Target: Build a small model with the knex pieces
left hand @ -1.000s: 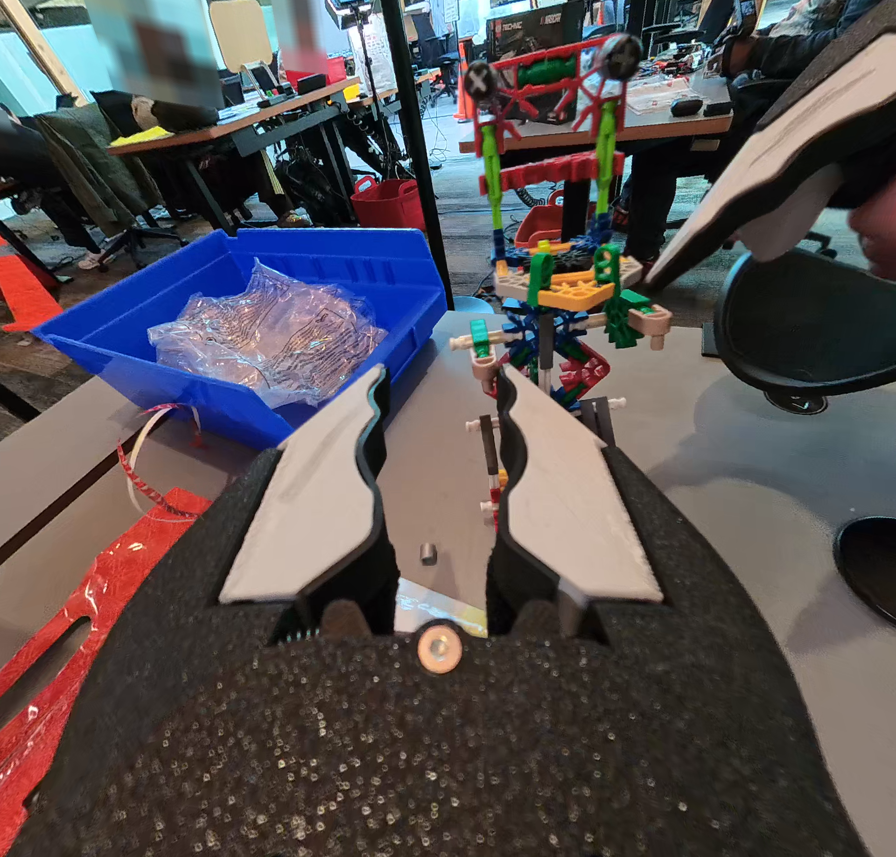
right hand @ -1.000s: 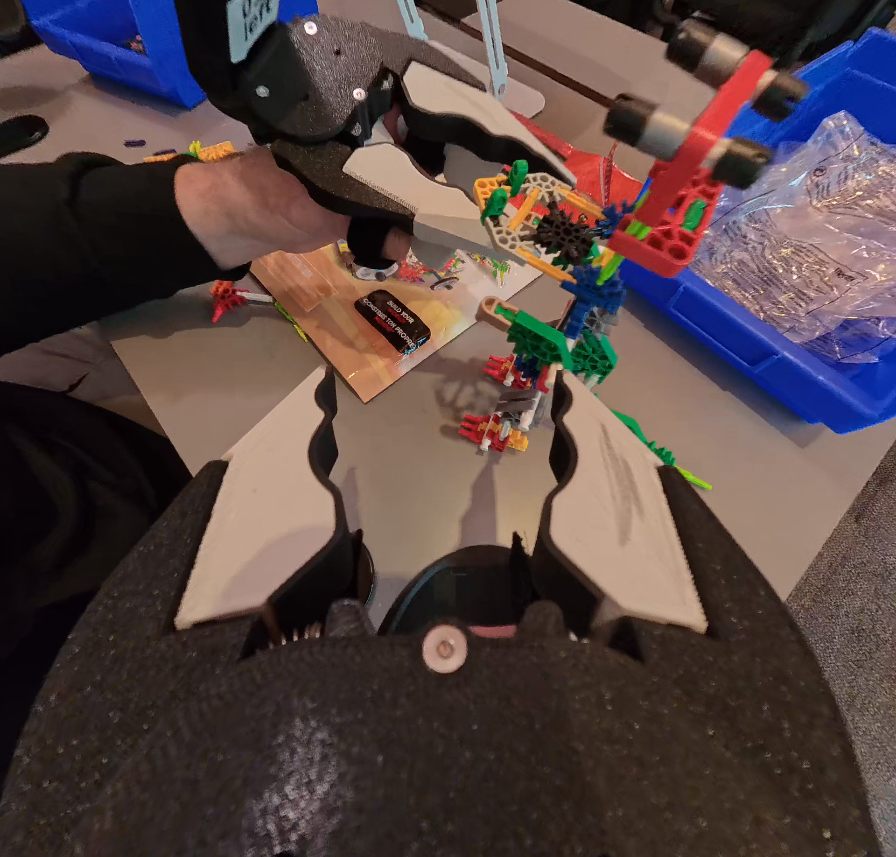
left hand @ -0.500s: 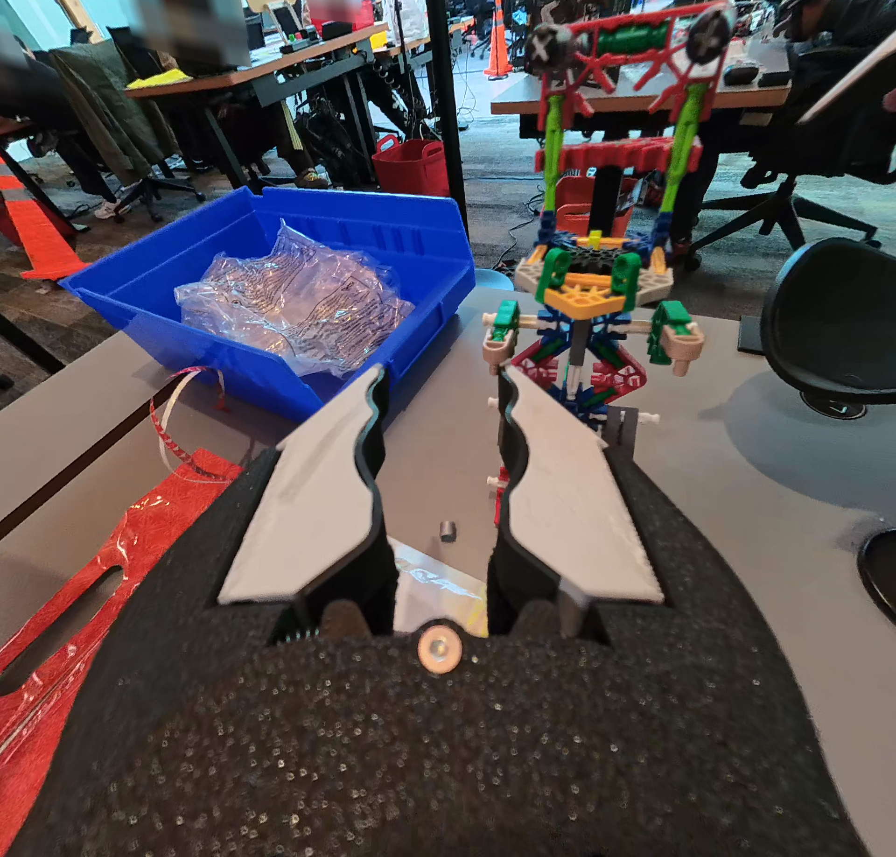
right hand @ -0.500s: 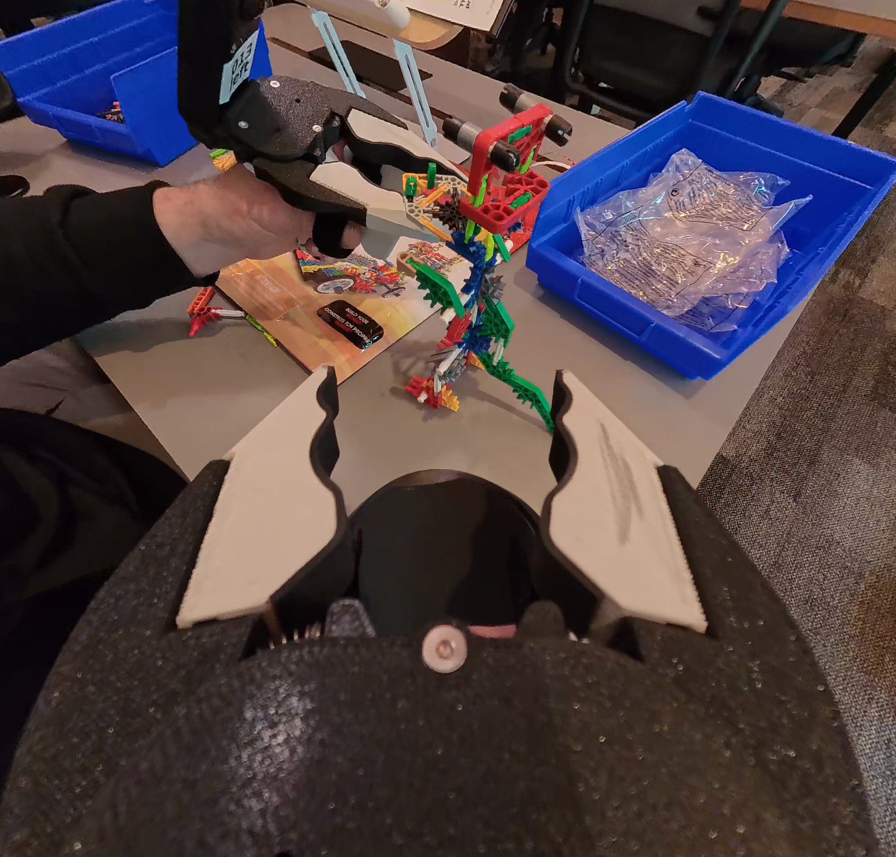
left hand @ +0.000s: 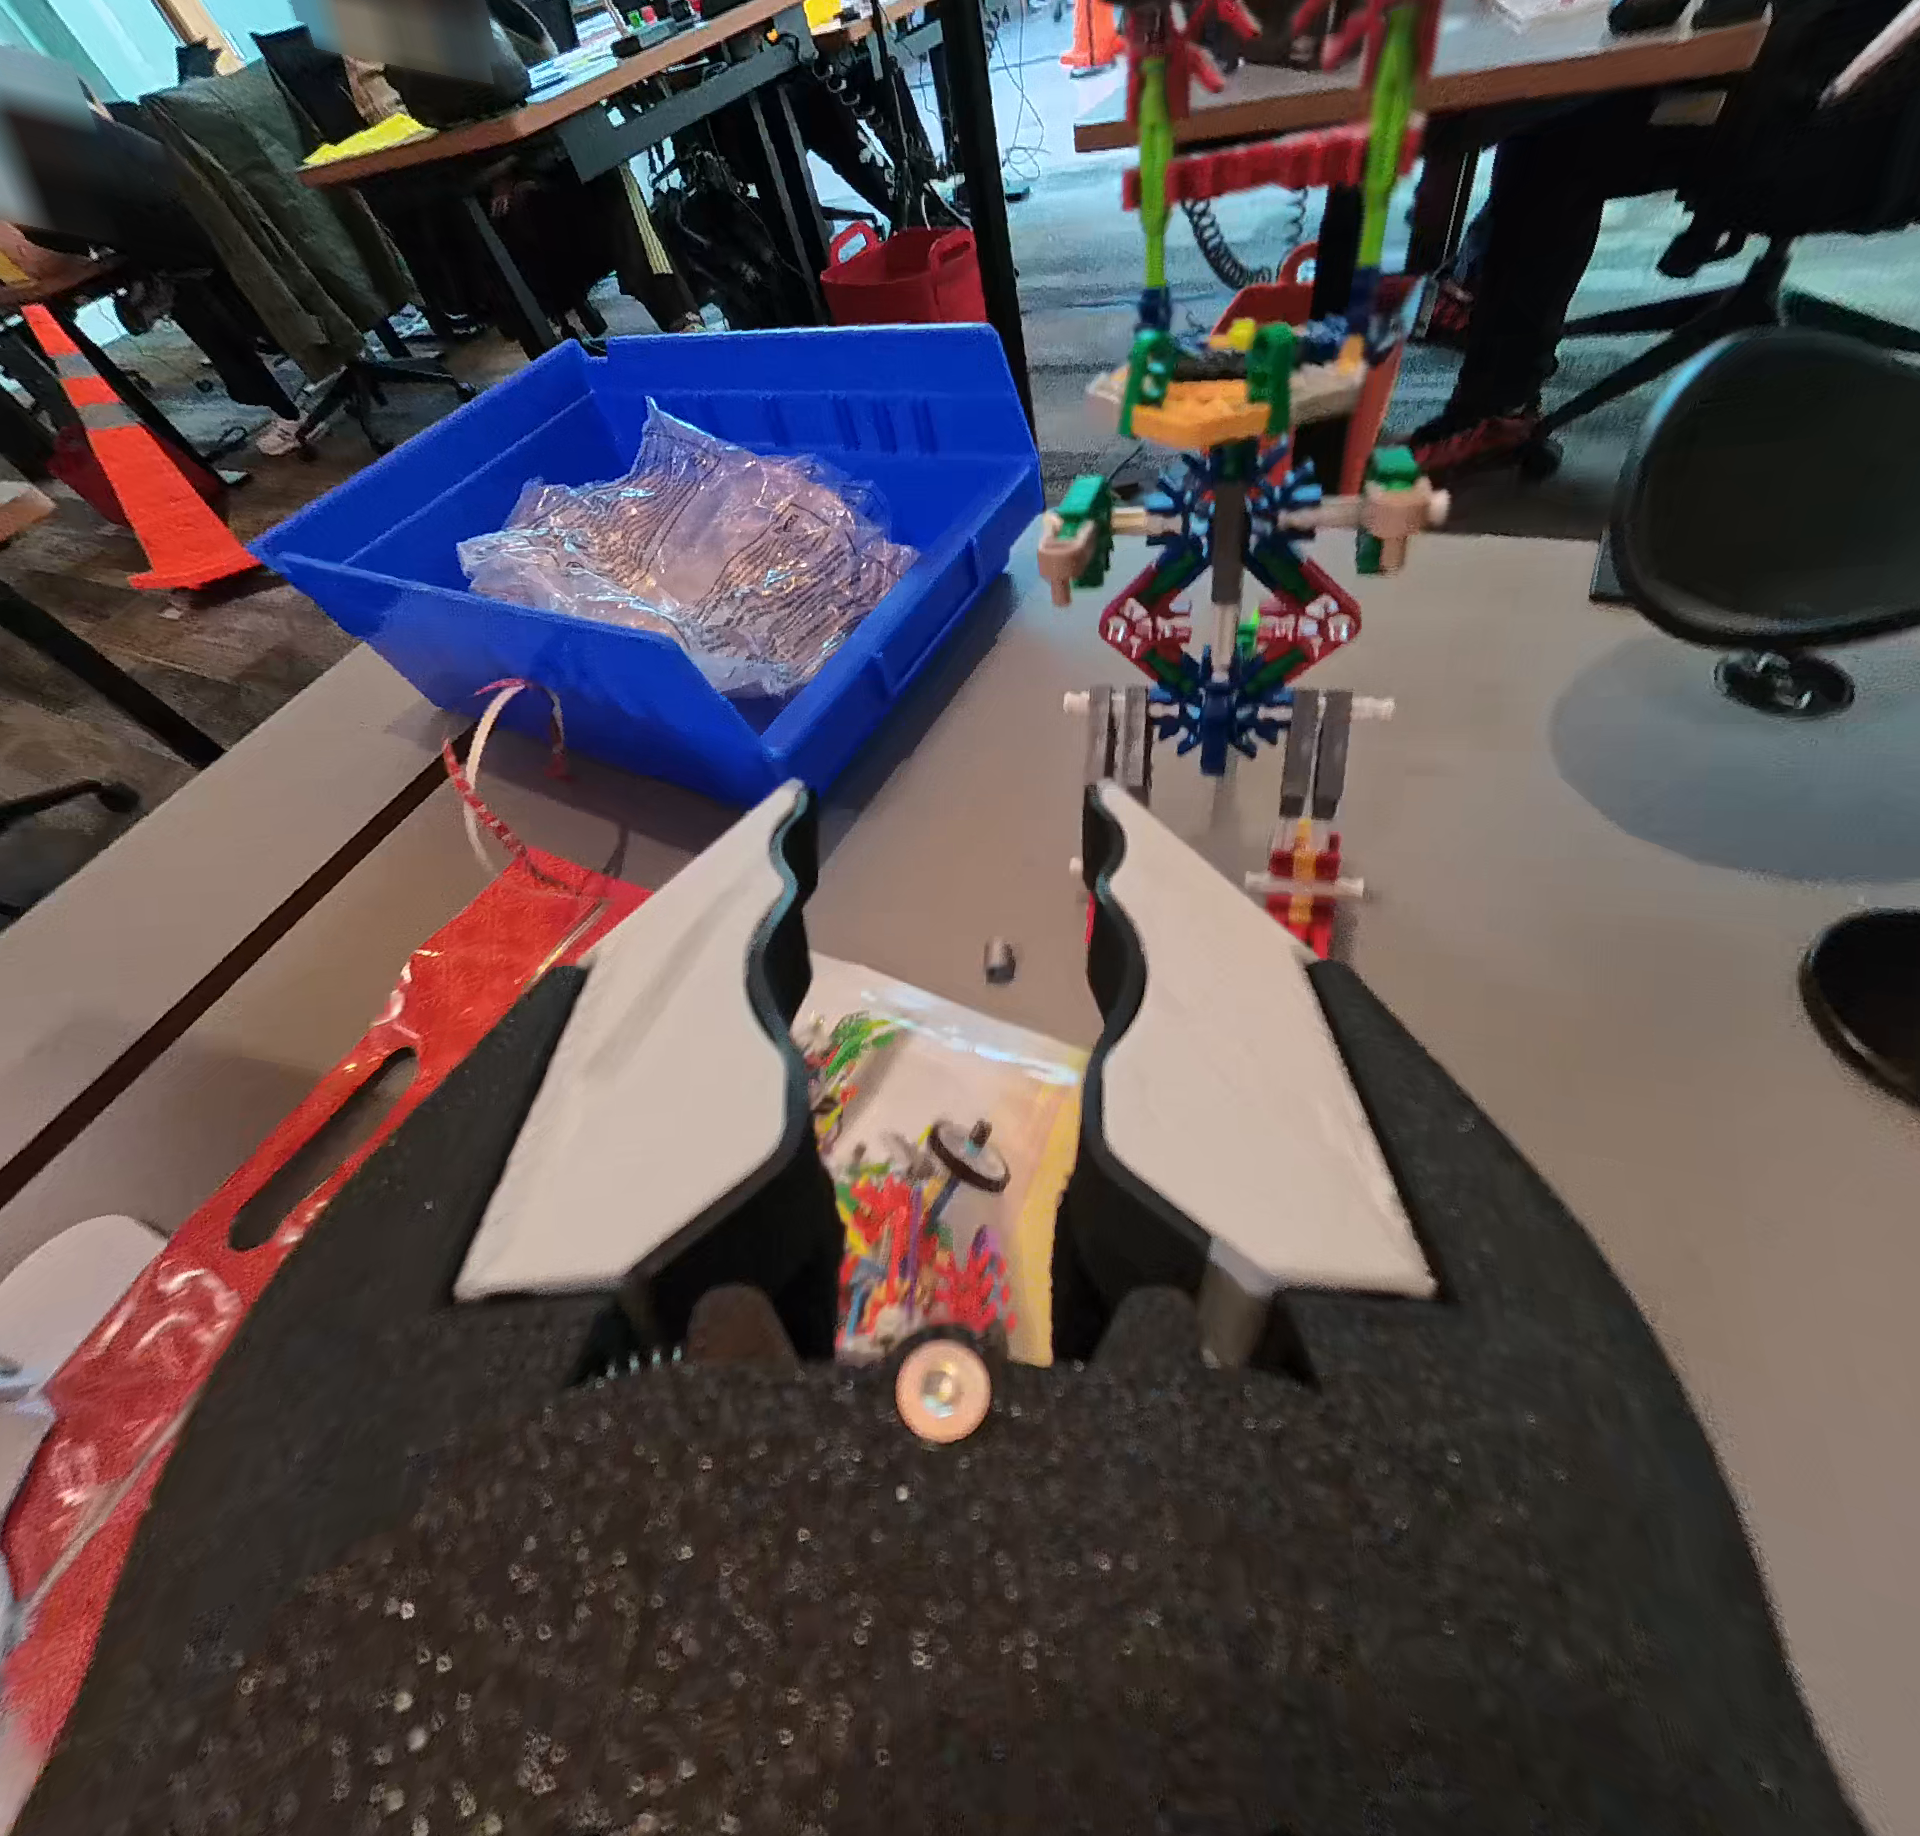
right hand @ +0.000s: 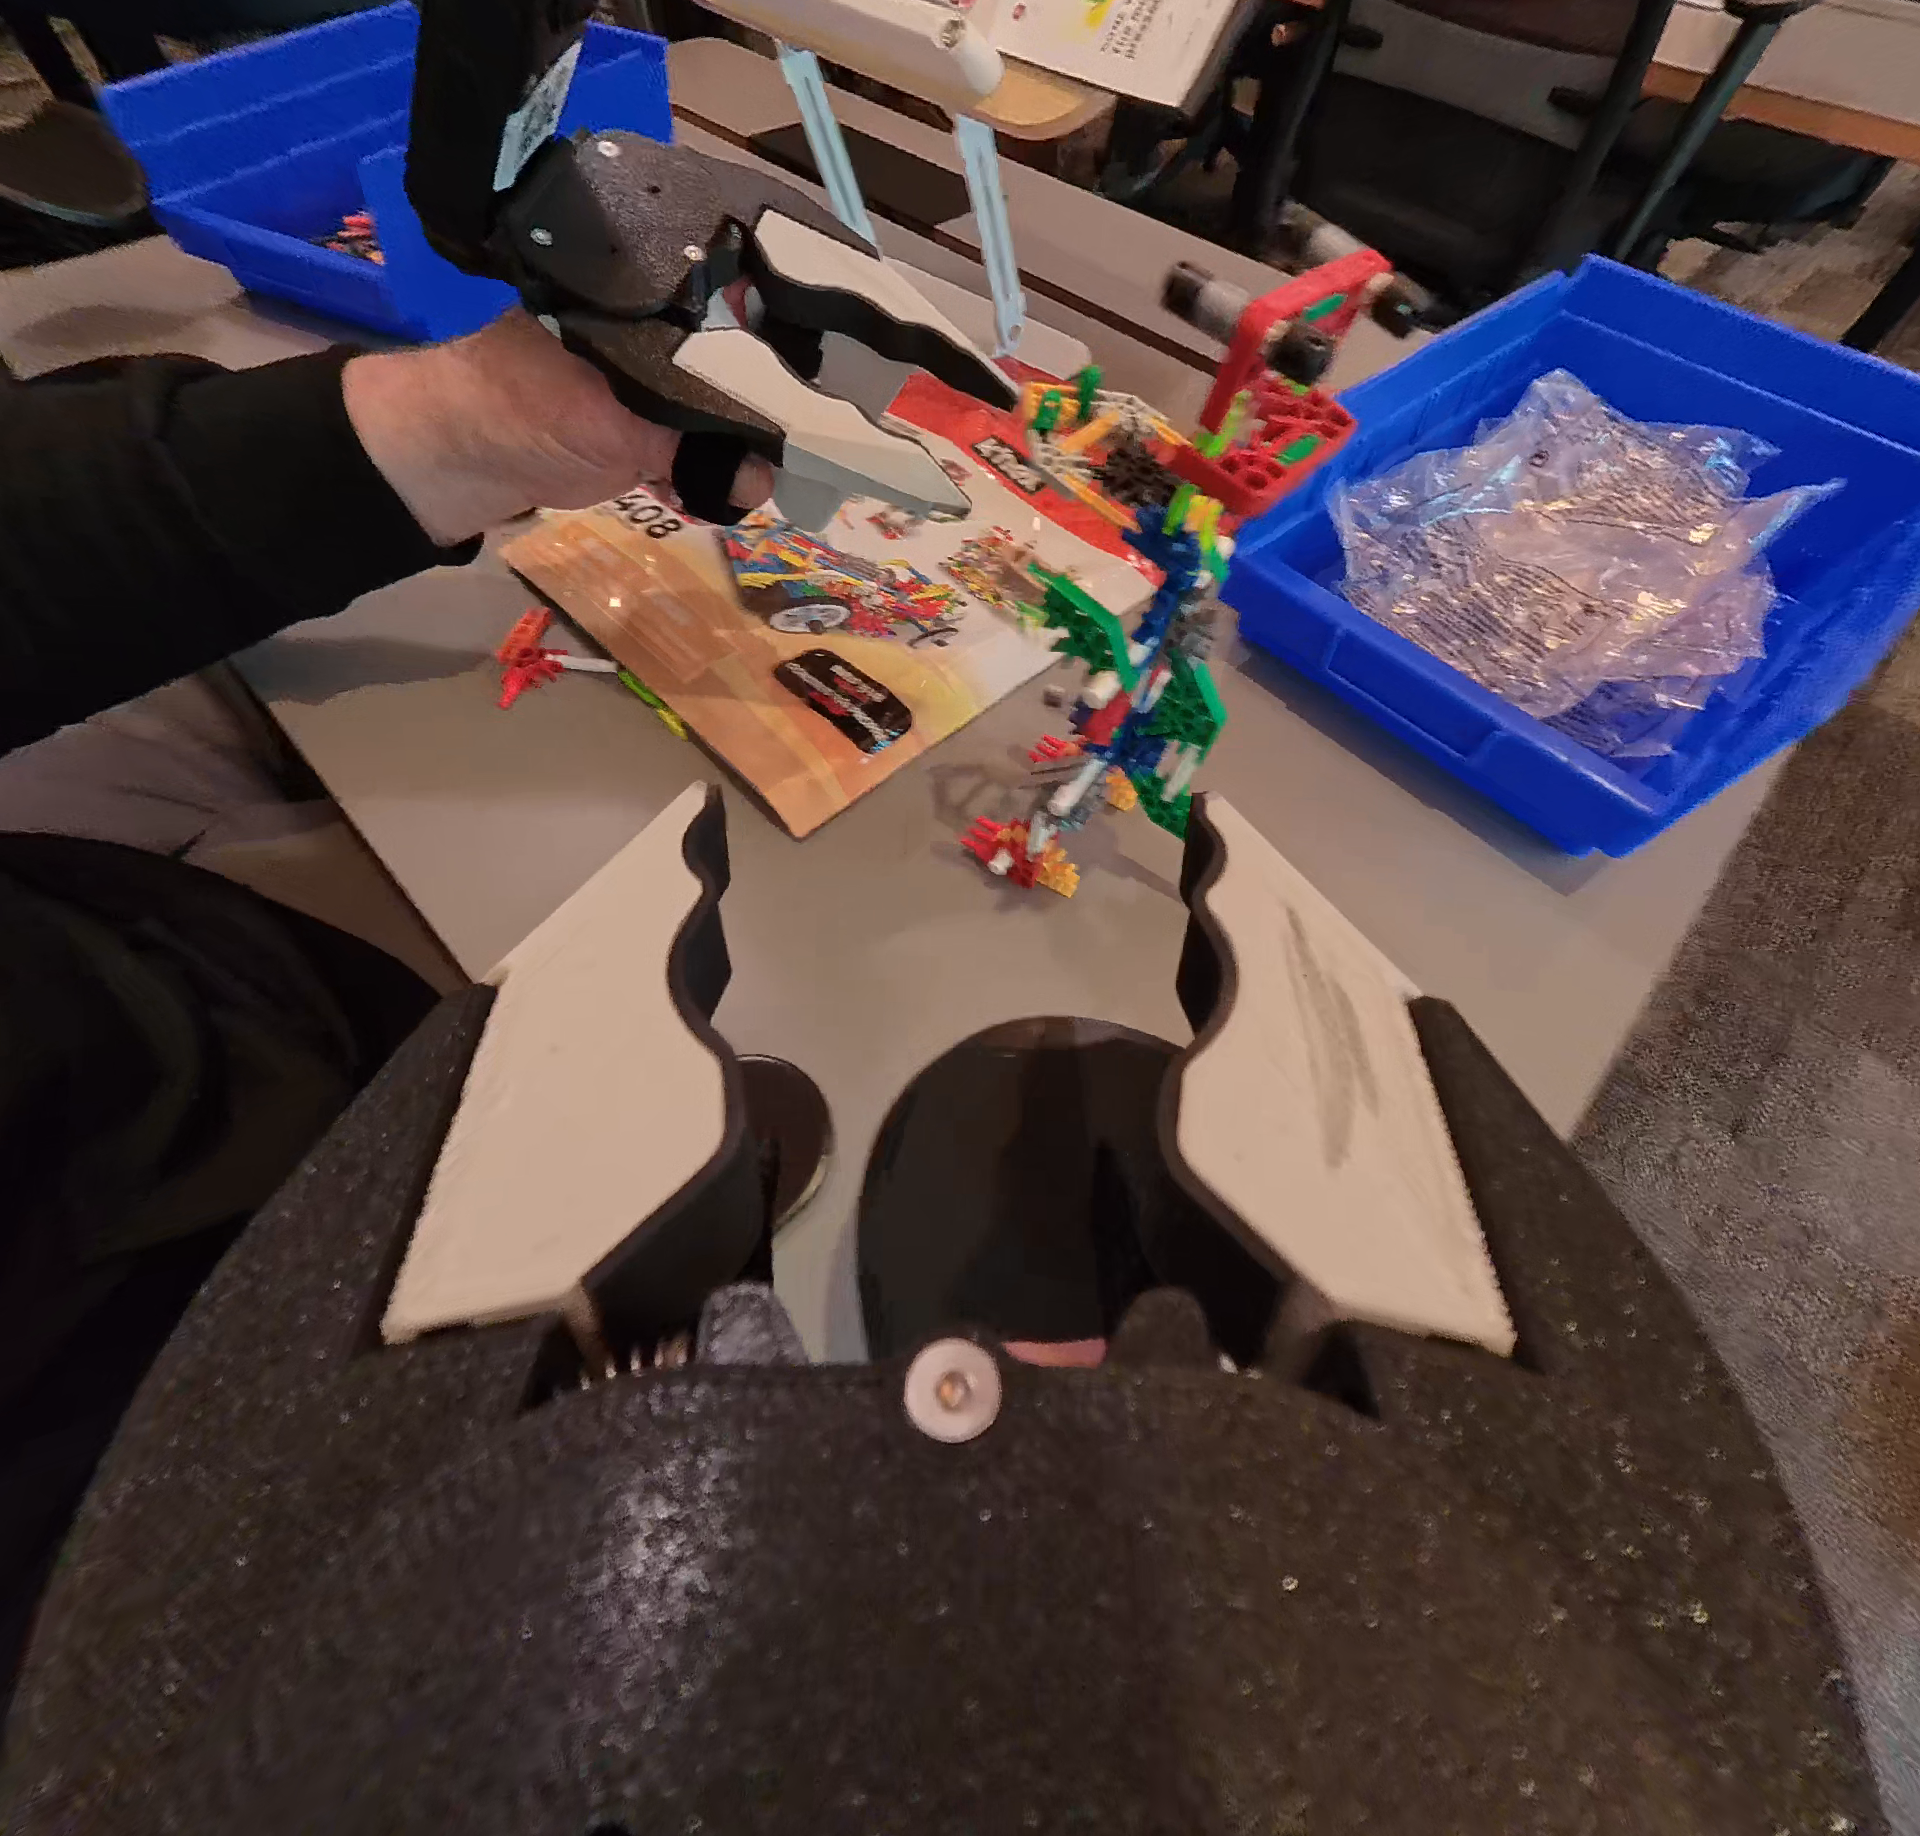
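A red, green, blue and orange rod-and-connector toy figure (left hand: 1226, 581) stands at one o'clock; a blue plastic bin (left hand: 665, 581) sits at eleven.

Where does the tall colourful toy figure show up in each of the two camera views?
Left wrist view: the toy figure stands upper right of centre, beyond the right jaw tip.
Right wrist view: the same figure stands just right of centre, leaning, its red top by the bin.
Shared landmark: the blue bin holding a clear plastic bag.
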Motion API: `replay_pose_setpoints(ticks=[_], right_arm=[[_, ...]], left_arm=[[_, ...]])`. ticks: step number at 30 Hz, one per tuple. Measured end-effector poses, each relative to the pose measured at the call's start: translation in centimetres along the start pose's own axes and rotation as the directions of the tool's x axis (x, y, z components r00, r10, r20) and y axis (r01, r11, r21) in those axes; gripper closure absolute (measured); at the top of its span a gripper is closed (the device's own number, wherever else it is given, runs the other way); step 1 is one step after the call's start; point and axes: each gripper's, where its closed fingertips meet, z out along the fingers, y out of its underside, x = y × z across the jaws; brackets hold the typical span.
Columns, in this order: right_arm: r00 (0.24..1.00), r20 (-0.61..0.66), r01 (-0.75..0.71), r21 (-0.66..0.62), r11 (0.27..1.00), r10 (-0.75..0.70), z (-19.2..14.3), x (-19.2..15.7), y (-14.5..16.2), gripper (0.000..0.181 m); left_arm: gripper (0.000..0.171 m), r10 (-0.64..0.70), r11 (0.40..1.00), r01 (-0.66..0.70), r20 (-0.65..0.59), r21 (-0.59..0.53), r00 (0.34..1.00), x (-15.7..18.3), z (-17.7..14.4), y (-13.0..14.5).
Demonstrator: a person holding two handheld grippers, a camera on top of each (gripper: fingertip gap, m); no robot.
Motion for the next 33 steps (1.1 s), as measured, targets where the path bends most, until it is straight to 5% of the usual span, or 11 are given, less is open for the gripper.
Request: replay_pose_setpoints(ticks=[4,14,21,33], right_arm=[[0.994,0.091,0.057,0.026,0.998,-0.059,1.9,-5.2,-0.7,0.096],[0.973,0.126,0.194,0.012,0.981,-0.194,11.7,-13.4,0.7,0.098],[0.961,0.061,0.269,0.036,0.962,-0.271,16.5,-15.2,0.3,0.098],[0.942,-0.078,0.332,0.096,0.938,-0.326,21.8,-12.2,-3.9,0.103]], left_arm=[[0.122,0.178,0.98,-0.175,0.023,-0.091,0.984,0.0,-2.9,1.7],[0.122,0.276,0.945,-0.242,0.141,-0.221,0.951,-2.7,-11.5,6.7],[0.122,0.234,0.954,-0.178,0.227,-0.243,0.945,-5.2,-16.4,9.9],[0.123,0.18,0.97,-0.096,0.396,-0.222,0.901,-11.7,-22.8,14.1]])
